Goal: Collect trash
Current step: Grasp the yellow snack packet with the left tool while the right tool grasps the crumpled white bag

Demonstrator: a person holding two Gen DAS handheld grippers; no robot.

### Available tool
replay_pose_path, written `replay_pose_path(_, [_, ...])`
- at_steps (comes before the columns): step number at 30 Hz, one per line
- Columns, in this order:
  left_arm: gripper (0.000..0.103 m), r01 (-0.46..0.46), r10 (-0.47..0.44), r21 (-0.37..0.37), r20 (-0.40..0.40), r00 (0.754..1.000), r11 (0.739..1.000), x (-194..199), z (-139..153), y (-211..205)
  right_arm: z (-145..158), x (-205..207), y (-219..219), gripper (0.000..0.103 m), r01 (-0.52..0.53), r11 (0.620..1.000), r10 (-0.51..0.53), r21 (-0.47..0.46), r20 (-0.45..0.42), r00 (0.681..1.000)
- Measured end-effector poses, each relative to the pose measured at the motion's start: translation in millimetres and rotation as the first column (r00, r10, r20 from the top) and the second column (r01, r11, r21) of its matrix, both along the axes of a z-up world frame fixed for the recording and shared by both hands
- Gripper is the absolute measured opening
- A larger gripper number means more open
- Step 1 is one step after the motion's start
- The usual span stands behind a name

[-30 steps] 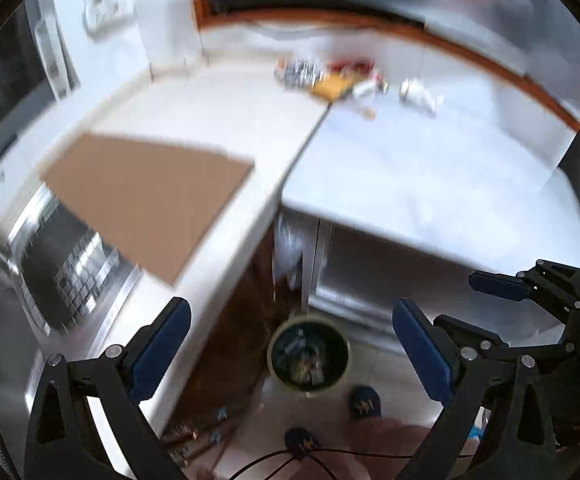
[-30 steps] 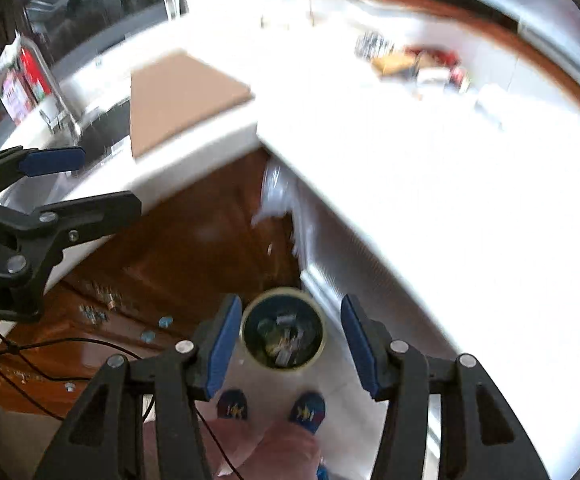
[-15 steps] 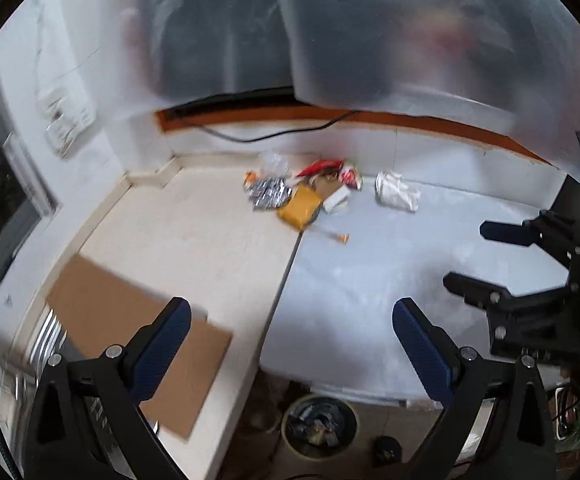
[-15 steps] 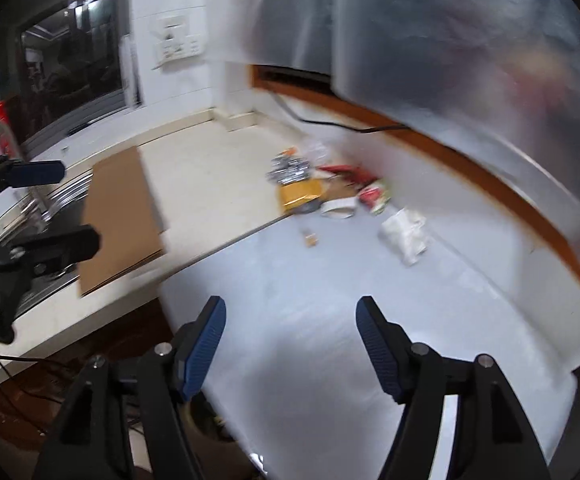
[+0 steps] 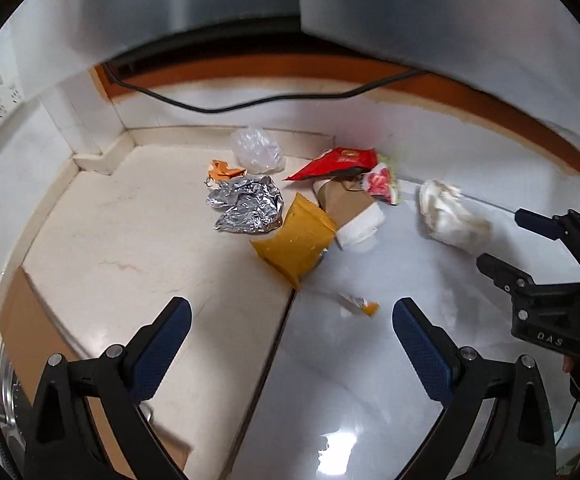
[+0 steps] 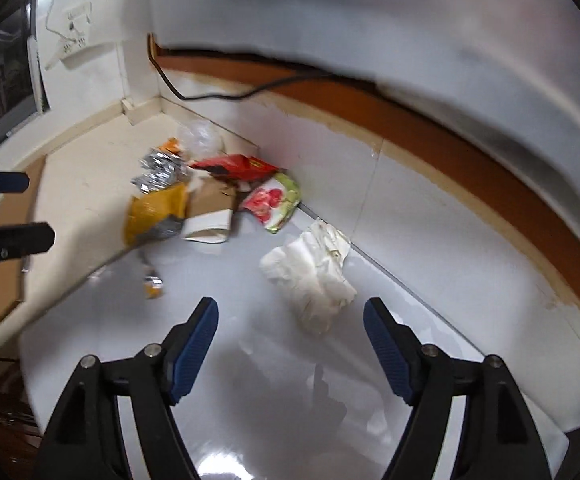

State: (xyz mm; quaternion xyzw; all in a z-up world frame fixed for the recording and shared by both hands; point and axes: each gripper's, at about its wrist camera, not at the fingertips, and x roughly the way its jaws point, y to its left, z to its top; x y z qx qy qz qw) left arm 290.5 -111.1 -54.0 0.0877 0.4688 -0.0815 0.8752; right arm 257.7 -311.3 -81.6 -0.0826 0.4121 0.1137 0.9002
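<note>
Both grippers have swung up from the floor bin onto the counter since the earlier frames; bin is out of view now, trash pile fills the view.

Left gripper (image 5: 288, 344): jaws spread wide, nothing btwn them, hanging over the seam where the cream counter (image 5: 130, 240) meets the white counter (image 5: 349, 380). Right gripper (image 6: 290, 338): jaws opening, at their widest, nothing held; crumpled white paper (image 6: 313, 276) lies just ahead, roughly btwn the tips but not touched.

Trash sits in the back corner: yellow snack pouch (image 5: 295, 240), crumpled foil (image 5: 248, 204), paper cup (image 5: 349, 210) on its side, red wrapper (image 5: 335, 162), floral wrapper (image 5: 381, 184), clear plastic bag (image 5: 256, 152), small orange scrap (image 5: 357, 304) alone nearer the front.

Risks, as I judge them:
- Paper is loose and springy; a pinch on one edge may tear it or drop it on the way to the bin.
- Glossy surface: a poor bite may just shove the wad toward the wall.
- Pile items overlap, so grabbing the pouch w/ the left may drag the cup or foil along.
- Grippers are near each other; could clash.
</note>
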Motion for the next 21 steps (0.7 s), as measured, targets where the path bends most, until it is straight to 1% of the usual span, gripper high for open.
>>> replay_pose_path(5, [0.100,-0.012,0.013,0.033,-0.022,1.000,0.999,31.5,-26.9,-3.6,-27.1,25.9,0.9,0.077,0.007,1.000,-0.007,-0.026,-0.008,1.000])
replay_pose_path(8, [0.100,-0.017,0.019,0.045,-0.035,0.999,0.999,47.2,-39.4,-3.8,-37.0,37.1,0.0,0.077,0.010,1.000,-0.010,-0.028,-0.026,1.000])
replay_pose_path(14, [0.100,-0.032,0.035,0.035,-0.088,0.995,0.999,76.6,-58.8,-0.4,-46.5,46.9,5.4,0.077,-0.009,1.000,0.008,-0.013,-0.041,0.999])
replay_pose_path(18, [0.100,-0.033,0.036,0.031,-0.123,0.992,0.999,89.3,-69.3,-1.9,-49.6,52.5,7.2,0.077,-0.007,1.000,0.007,0.005,-0.052,0.999])
replay_pose_path(19, [0.099,-0.033,0.037,0.033,-0.129,0.991,0.999,91.0,-71.2,-2.6,-50.3,54.4,7.5,0.077,-0.007,1.000,0.007,0.009,-0.054,0.999])
replay_pose_path(20, [0.096,-0.032,0.037,0.036,-0.139,0.990,0.999,94.1,-74.7,-3.8,-51.1,57.3,8.4,0.077,-0.008,1.000,0.008,0.015,-0.057,0.998])
replay_pose_path(21, [0.089,-0.033,0.038,0.036,-0.147,0.988,0.999,96.6,-77.3,-4.2,-51.8,59.1,8.8,0.077,-0.009,1.000,0.010,0.024,-0.063,0.998])
